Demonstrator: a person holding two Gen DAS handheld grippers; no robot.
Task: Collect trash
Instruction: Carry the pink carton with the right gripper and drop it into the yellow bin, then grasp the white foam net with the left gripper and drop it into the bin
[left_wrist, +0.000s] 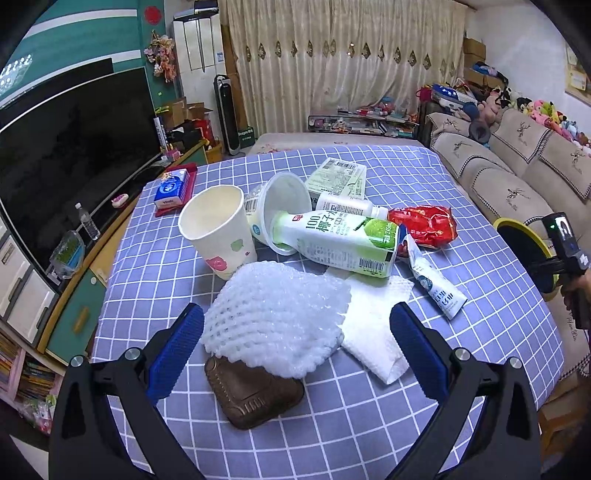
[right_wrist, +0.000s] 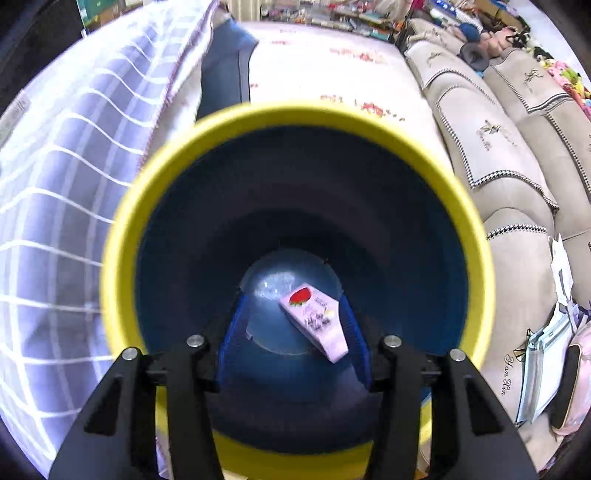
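White carton reads "100"; left jaws gape, right jaws parted over pink carton.

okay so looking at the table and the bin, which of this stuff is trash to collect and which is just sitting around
Trash job:
paper cup
coconut drink carton
foam fruit net
red wrapper
pink carton, in the yellow-rimmed bin

Just lying about:
tissue pack
water bottle by the TV
plush toys on the sofa

Yellow-rimmed blue bin, pink carton, blue-and-white checked tablecloth
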